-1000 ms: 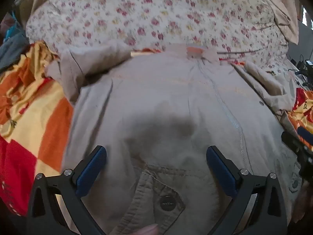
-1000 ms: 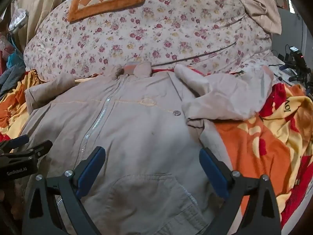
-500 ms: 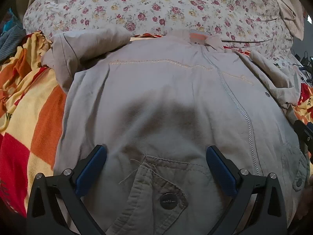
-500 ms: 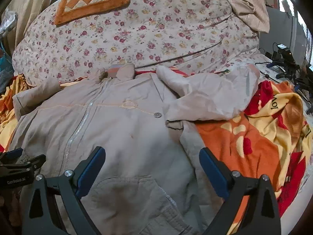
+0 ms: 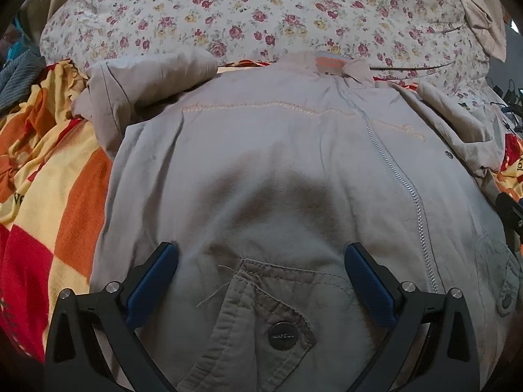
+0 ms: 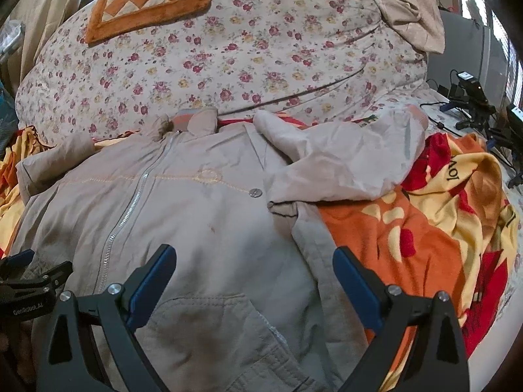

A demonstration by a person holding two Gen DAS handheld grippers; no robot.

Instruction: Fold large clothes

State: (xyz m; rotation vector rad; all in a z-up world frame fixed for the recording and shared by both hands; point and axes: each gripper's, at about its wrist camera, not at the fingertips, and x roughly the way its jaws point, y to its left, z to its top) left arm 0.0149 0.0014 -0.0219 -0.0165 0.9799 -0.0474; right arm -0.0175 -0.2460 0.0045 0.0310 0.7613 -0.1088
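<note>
A: Jacket first, from the left wrist view. Where is it lying?

B: The beige zip-front cotton jacket [image 5: 278, 170] is lying front up across the orange, red and yellow patterned blanket [image 5: 49, 196], its collar reaching toward the far edge of the blanket, where the big floral quilt [image 5: 261, 9] is bulging up. One sleeve [image 5: 143, 81] is lying bent toward the blanket's far left corner.

A: And the left gripper [image 5: 261, 281]?

B: It is hovering over the buttoned pocket flap [image 5: 261, 313] near the hem, its blue-padded fingers [image 5: 153, 281] standing wide apart, gripping nothing.

A: Now the right wrist view?

B: The jacket [image 6: 202, 228] is showing its silver zipper [image 6: 127, 209] running up to the collar. The other sleeve [image 6: 343, 163] is lying crumpled toward the blanket's [image 6: 408, 245] right edge. The right gripper [image 6: 255, 274] is hanging over the lower front, fingers spread apart and holding nothing. An orange-and-cream checkered cushion [image 6: 147, 0] is sitting on top of the quilt [image 6: 261, 49].
</note>
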